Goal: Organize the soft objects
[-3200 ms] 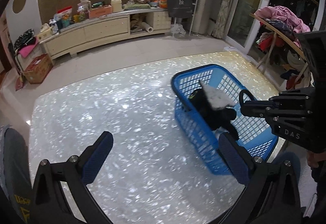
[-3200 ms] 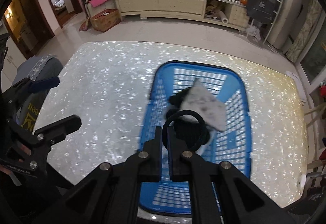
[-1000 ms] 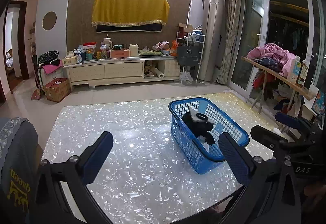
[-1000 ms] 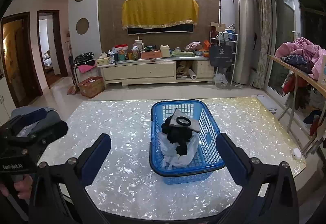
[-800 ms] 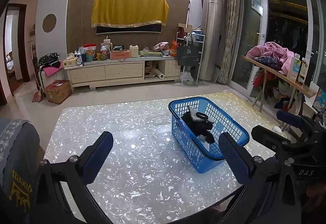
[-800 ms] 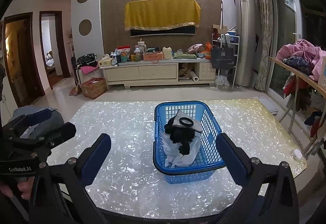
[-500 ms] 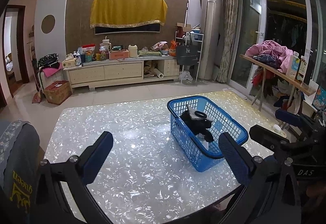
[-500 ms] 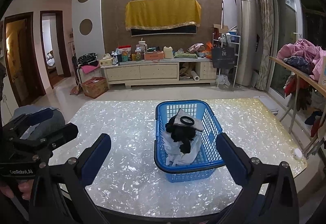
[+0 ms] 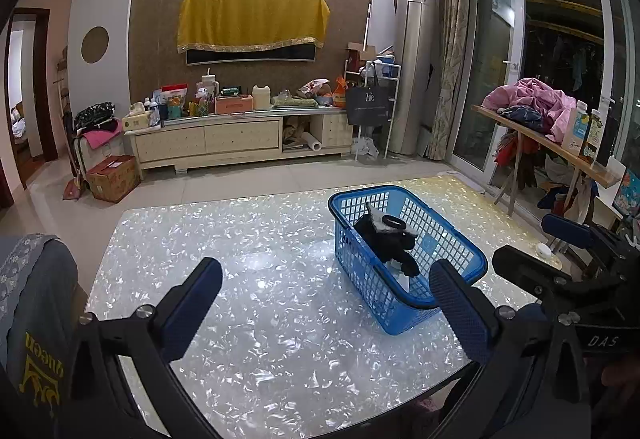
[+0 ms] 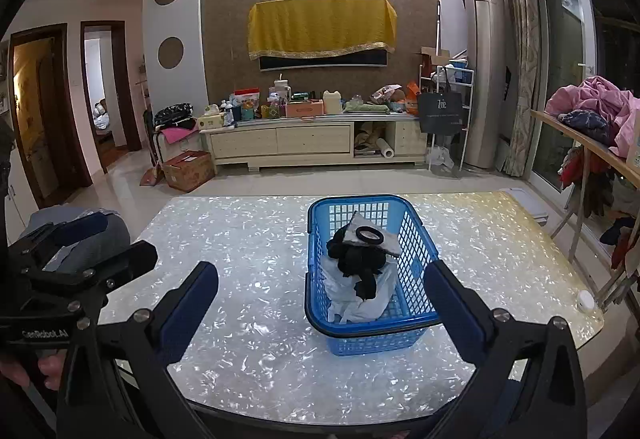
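Note:
A blue plastic basket [image 10: 316, 239] stands on the pearly white table [image 10: 248, 239]; it also shows in the left wrist view [image 9: 440, 223]. In it lie a white cloth [image 10: 360, 303], a black cloth [image 10: 356, 259], a grey cloth [image 10: 392, 243] and a black hair ring [image 10: 370, 235] on top. My right gripper [image 10: 322, 303] is open and empty, held back near the table's front edge. My left gripper [image 9: 326, 305] is open and empty, to the left of the basket.
A grey garment [image 9: 32, 303] hangs at the table's left edge. A small white cap [image 10: 585, 299] lies at the table's right corner. A cluttered TV cabinet [image 10: 312, 143] stands behind, and a wooden board with piled clothes [image 10: 592, 115] at the right.
The right gripper opened and let the hair ring go onto the pile in the basket. Both grippers have drawn back from the basket to the table's near edge and hold about still.

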A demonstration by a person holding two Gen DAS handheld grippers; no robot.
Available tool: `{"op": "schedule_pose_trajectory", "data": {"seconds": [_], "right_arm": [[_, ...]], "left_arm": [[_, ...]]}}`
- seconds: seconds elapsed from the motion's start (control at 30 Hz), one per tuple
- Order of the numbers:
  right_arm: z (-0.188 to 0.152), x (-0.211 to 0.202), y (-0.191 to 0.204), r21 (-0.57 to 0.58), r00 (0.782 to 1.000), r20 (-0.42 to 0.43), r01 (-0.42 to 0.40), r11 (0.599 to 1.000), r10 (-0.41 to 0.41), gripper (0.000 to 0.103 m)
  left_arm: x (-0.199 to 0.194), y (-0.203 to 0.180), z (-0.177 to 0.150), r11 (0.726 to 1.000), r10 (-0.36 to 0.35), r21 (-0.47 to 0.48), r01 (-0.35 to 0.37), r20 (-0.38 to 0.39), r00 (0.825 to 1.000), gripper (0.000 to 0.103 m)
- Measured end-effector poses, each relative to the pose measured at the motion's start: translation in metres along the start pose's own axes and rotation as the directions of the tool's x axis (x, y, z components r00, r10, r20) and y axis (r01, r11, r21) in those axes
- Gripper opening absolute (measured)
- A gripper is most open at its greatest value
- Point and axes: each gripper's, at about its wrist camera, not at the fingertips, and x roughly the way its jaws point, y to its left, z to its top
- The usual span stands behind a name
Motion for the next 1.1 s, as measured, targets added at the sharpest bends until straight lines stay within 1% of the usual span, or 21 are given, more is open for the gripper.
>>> {"op": "schedule_pose_trajectory", "data": {"seconds": [0.6,1.1], "right_arm": [[-0.0005,-0.0038,-0.0002,-0.003,1.000,0.005,-0.007,1.000,0.007,0.103],[-0.0001,-0.0061,-0.0030,-0.005,1.000,0.006,-0.003,1.000,0.003,0.103]], "left_arm": [[-0.0009,-0.0012,-0.0011,1.000,-0.001,-0.001,0.001,-0.007,1.000,0.103],[-0.0067,-0.0041,-0.0010,1.000,0.006,0.003,-0.006,0.007,1.000,0.103]]}}
